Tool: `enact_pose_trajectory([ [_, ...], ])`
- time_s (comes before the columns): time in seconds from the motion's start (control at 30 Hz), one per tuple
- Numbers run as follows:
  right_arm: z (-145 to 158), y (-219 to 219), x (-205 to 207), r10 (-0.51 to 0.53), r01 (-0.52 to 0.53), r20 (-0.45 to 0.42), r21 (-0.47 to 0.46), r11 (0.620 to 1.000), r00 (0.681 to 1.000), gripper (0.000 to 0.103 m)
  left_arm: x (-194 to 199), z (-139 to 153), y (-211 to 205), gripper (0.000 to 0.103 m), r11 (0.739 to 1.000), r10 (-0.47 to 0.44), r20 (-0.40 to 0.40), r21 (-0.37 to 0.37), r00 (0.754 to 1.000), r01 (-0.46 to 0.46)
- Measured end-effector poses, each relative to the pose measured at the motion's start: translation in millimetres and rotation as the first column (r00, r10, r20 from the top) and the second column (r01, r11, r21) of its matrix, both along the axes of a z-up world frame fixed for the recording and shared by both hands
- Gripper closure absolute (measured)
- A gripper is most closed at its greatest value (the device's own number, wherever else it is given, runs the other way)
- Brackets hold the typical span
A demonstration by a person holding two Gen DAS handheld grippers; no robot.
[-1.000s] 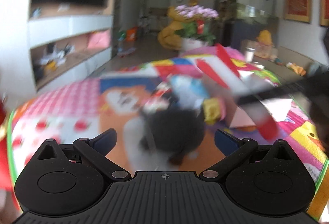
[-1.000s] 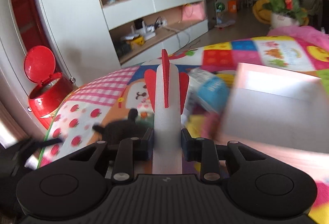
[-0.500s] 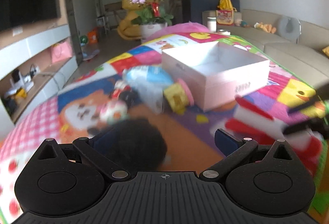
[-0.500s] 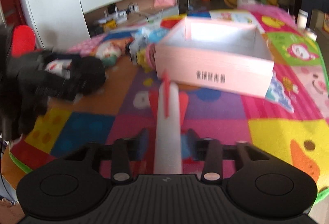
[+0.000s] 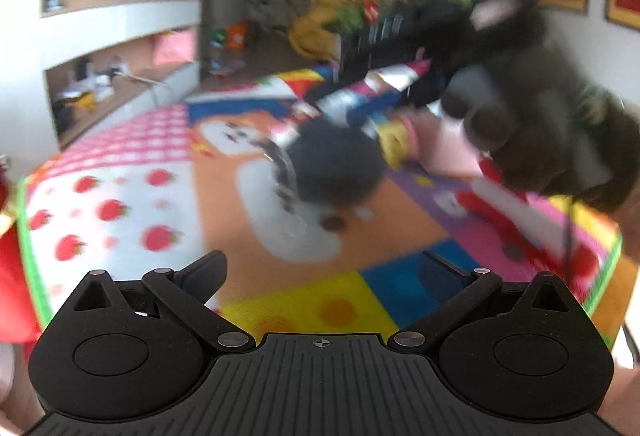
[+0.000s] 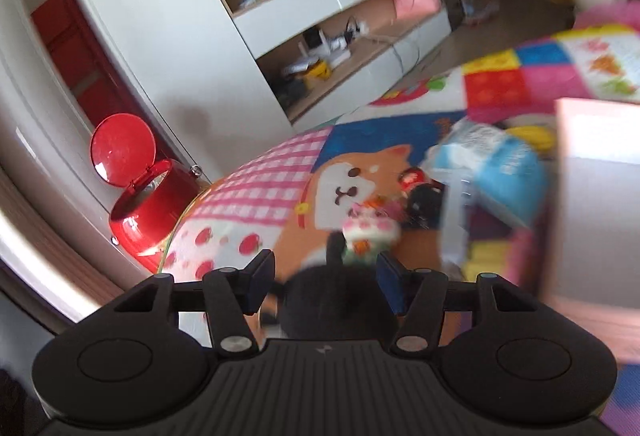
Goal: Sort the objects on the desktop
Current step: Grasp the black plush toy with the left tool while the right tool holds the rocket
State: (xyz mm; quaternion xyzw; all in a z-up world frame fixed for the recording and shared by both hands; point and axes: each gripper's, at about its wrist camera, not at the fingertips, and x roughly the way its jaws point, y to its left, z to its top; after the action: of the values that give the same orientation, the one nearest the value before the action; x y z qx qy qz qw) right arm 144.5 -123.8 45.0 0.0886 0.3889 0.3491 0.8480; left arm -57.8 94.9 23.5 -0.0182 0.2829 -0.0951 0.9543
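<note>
gaping left tongs (image 5: 322,270) — right tongs (image 6: 326,278) straddle black toy (image 6: 338,306)

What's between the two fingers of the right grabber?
In the right wrist view, the black fuzzy toy sits between the open right gripper's fingers, not yet pinched.

surface: colourful patchwork mat (image 5: 120,196) | on it: black fuzzy toy (image 5: 336,164), pink box (image 6: 600,196), blue-white packet (image 6: 492,172), small figurines (image 6: 368,228)
</note>
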Motion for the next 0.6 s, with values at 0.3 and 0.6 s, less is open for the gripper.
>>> enact_pose_trajectory([
  [0.3, -35.1, 15.0, -19.3, 0.103, -0.106, -0.077, -0.035, 0.994, 0.992, 0.045, 2.0, 14.9, 48.7, 0.0, 0.971, 0.191, 0.061, -0.157, 0.98, -0.18],
  [0.6, -2.9, 28.6, -152.7, 0.391, -0.31, 0.255, -0.306, 0.9, 0.884, 0.034, -1.5, 31.2, 50.6, 0.0, 0.97, 0.209, 0.087, -0.149, 0.974, -0.194],
])
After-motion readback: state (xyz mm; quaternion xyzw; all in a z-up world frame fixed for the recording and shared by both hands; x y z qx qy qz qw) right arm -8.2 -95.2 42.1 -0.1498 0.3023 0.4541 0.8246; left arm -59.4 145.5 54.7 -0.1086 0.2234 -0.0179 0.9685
